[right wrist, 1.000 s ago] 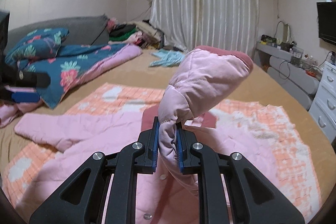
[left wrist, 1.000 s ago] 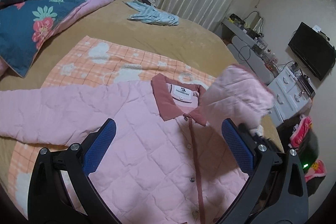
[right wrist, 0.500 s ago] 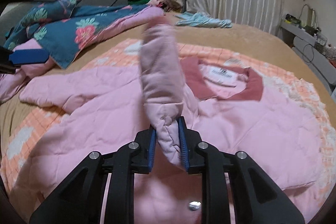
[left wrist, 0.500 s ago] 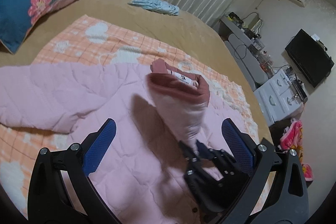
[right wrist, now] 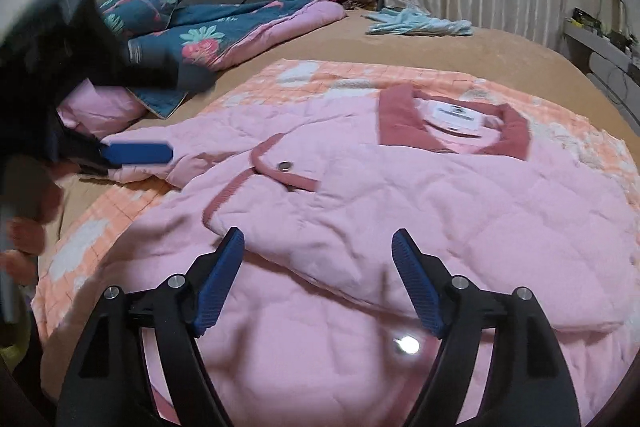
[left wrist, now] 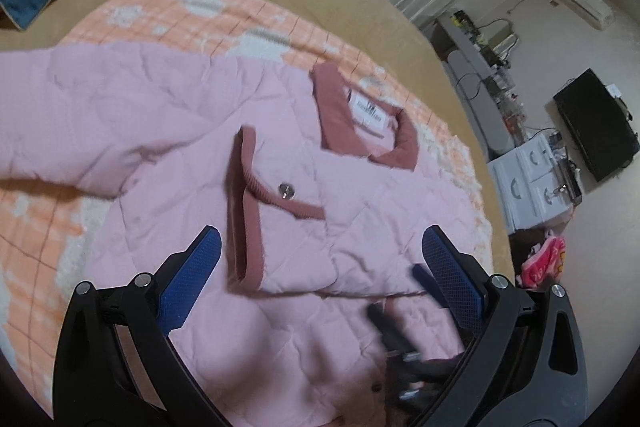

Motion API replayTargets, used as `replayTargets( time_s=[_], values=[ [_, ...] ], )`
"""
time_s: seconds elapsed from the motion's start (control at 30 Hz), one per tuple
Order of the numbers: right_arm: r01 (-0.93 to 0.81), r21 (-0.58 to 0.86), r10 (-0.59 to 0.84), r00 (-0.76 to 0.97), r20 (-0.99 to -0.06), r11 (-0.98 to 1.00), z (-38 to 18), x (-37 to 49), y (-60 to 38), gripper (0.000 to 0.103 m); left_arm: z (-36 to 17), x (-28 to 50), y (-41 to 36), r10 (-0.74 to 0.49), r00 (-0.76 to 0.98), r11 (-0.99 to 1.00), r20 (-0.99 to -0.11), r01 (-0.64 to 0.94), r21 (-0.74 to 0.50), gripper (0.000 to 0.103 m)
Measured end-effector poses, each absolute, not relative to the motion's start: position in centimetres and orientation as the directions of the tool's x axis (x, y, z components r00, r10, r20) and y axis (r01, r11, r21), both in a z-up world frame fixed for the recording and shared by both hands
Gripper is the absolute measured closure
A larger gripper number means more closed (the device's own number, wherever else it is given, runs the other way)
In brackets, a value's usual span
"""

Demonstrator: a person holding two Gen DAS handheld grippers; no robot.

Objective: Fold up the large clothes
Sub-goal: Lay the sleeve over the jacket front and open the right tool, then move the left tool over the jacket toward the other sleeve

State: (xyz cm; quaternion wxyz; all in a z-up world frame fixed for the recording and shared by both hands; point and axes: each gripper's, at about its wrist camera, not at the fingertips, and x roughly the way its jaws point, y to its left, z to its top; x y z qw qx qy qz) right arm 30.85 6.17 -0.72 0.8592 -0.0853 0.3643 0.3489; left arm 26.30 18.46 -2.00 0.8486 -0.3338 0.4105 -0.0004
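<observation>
fig. pink quilted jacket (right wrist: 460, 211) lying front-up on an orange checked blanket (right wrist: 320, 75) spread over the bed (right wrist: 500, 51); collar (right wrist: 404, 121) towards the curtains, hem towards the viewer. one sleeve (right wrist: 320, 211) lies folded across the chest, its dark-pink cuff (right wrist: 244, 183) pointing to the far-left side in the right wrist view. the right gripper (right wrist: 318, 279) sits just above this folded sleeve; its jaws are opening, the blue pads clear of the cloth on both sides, nothing pressed between them. the left gripper (left wrist: 320, 271) has its jaws spread wide and empty, hovering over the lower chest of the jacket (left wrist: 240, 187) near the cuff (left wrist: 248, 211).

the other sleeve (left wrist: 80, 131) remains unfolded. it stretches out flat from the shoulder towards the left edge of the left wrist view, its long axis running roughly crosswise to the jacket's button line. in the right wrist view its end (right wrist: 140, 163) lies just beside a blue pad of the left gripper (right wrist: 138, 153), well apart from the right gripper. judged from this layout, the left hand is the nearer one for taking that sleeve, and the likely next move is a pull across the body towards the folded sleeve. a floral quilt (right wrist: 224, 27) and a pale blue garment (right wrist: 420, 23) lie farther up the bed, clear of the work.
</observation>
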Motion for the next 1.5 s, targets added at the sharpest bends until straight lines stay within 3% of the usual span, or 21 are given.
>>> replayTargets(
  time_s=[0.1,0.23,0.53,0.73,0.97,1.1,1.3,1.5],
  values=[
    [-0.61,0.091,0.491,0.531,-0.691,0.787,-0.5,31.7,3.3,0.028,-3.6,26.7,18.0,-0.268,0.63,0.785,-0.729,-0.296,-0.545,0.009],
    [-0.502,0.083,0.408,0.584,-0.702,0.861,-0.1,33.6,-1.8,0.028,-4.4,26.8,17.2,-0.173,0.617,0.828,-0.768,-0.331,-0.452,0.017],
    [-0.262,0.099,0.248,0.629,-0.737,0.96,0.0,37.8,-9.9,0.027,-3.8,29.8,11.2,-0.12,0.587,0.932,-0.801,-0.211,-0.294,0.023],
    [-0.292,0.093,0.258,0.6,-0.757,0.952,-0.6,39.7,-8.8,0.027,-7.7,31.6,10.3,-0.077,0.491,0.947,-0.868,-0.237,-0.218,0.022],
    [-0.256,0.068,0.187,0.474,-0.86,0.964,-5.5,42.4,-7.8,0.021,-9.1,31.7,11.6,-0.11,0.495,0.939,-0.862,-0.232,-0.253,0.018],
    [-0.236,0.074,0.182,0.481,-0.858,0.969,-7.1,42.3,-8.0,0.021,-8.5,31.2,11.4,-0.114,0.501,0.94,-0.858,-0.225,-0.256,0.018],
    [-0.234,0.098,0.208,0.508,-0.836,0.967,-4.8,40.2,-8.1,0.02,-6.2,29.5,11.4,-0.086,0.529,0.945,-0.844,-0.226,-0.238,0.009],
    [-0.267,0.087,0.231,0.577,-0.783,0.96,-1.4,36.3,-7.7,0.008,-4.5,27.2,11.7,-0.056,0.547,0.95,-0.836,-0.229,-0.213,0.009]
  ],
)
